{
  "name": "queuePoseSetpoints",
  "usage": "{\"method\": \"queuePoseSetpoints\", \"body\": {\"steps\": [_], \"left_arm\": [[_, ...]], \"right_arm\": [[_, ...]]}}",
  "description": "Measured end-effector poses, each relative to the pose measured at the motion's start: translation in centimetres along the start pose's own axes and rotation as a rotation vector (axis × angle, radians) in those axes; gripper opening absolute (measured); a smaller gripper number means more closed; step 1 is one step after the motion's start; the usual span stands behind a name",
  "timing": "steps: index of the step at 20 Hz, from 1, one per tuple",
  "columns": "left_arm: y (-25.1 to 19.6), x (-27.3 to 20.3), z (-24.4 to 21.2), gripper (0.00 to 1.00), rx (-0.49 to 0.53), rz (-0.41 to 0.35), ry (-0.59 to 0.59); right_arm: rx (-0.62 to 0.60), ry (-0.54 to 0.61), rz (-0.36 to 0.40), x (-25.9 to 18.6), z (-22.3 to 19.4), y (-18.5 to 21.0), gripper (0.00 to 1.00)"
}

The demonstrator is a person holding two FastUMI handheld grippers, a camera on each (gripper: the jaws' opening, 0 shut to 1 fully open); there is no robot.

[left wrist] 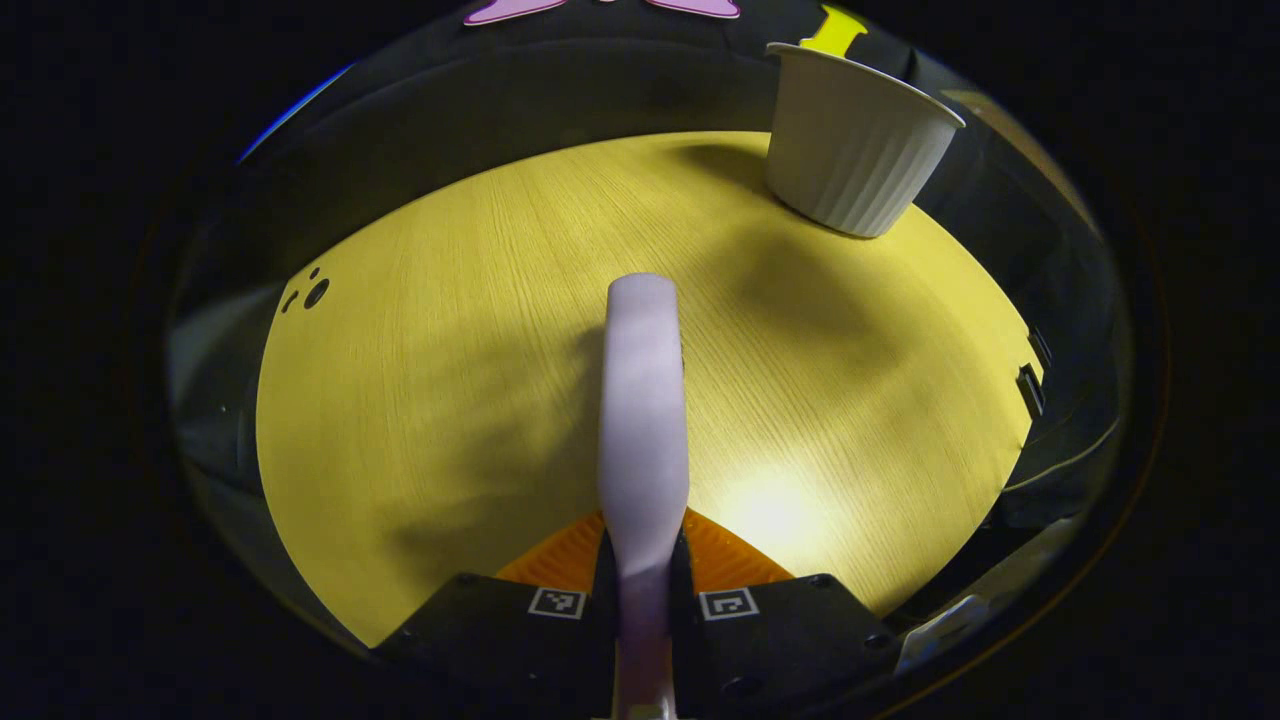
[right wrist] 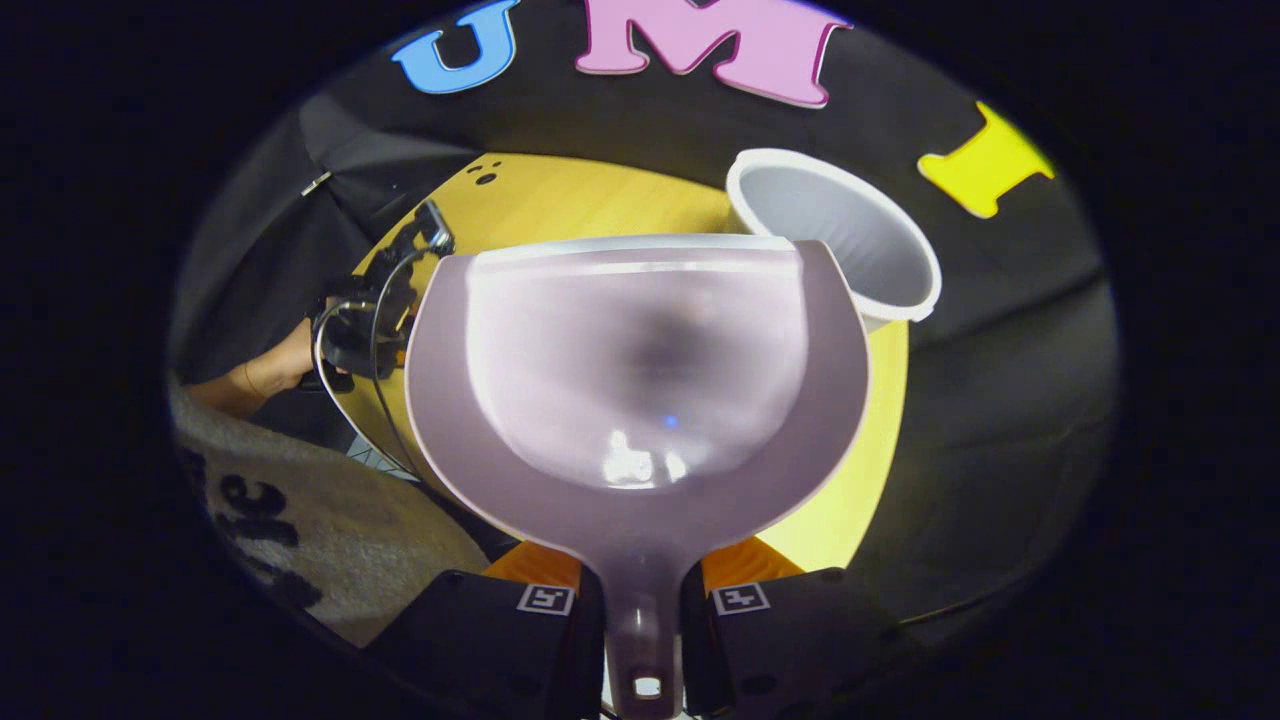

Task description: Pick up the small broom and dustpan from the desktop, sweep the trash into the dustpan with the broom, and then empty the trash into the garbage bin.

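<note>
Surface [left wrist: 430, 400]: wood-grain finish, pale yellow, smooth with a soft sheen; a bright light patch sits at lower centre of the left gripper view.

Broom handle [left wrist: 642, 420]: lilac plastic, smooth, satin, rounded at its tip.

Dustpan [right wrist: 640, 390]: lilac plastic, the pan translucent and glossy, with small highlights at centre of the right gripper view.

Garbage bin [left wrist: 850, 150]: off-white plastic, matt, outer wall vertically ribbed; the inside [right wrist: 840, 240] looks smooth.

Sleeve [right wrist: 330, 520], lower left of the right gripper view: grey cloth, coarse and fuzzy.

Dim booth; glare patch on desktop [left wrist: 770, 510]; soft shadows; edges bowed.
</note>
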State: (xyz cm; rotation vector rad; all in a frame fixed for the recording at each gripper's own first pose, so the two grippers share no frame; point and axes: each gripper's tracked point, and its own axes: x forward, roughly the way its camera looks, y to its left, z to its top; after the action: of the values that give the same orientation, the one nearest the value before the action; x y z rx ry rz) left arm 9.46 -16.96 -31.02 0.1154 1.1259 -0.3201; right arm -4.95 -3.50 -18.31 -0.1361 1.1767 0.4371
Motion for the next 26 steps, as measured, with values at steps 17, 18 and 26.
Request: {"method": "queuePoseSetpoints", "body": {"steps": [17, 18, 26], "left_arm": [[0.2, -0.2, 0.2, 0.27, -0.002, 0.062, 0.031], [0.2, -0.2, 0.1, 0.29, 0.003, 0.072, 0.03], [0.8, 0.0, 0.1, 0.27, 0.038, 0.121, 0.04]], "right_arm": [[0.221, 0.132, 0.051, 19.8, -7.5, 2.6, 0.35], [0.22, 0.121, 0.042, 20.0, -7.2, 2.5, 0.35], [0.237, 0.117, 0.033, 21.5, -7.1, 2.9, 0.38]]}}
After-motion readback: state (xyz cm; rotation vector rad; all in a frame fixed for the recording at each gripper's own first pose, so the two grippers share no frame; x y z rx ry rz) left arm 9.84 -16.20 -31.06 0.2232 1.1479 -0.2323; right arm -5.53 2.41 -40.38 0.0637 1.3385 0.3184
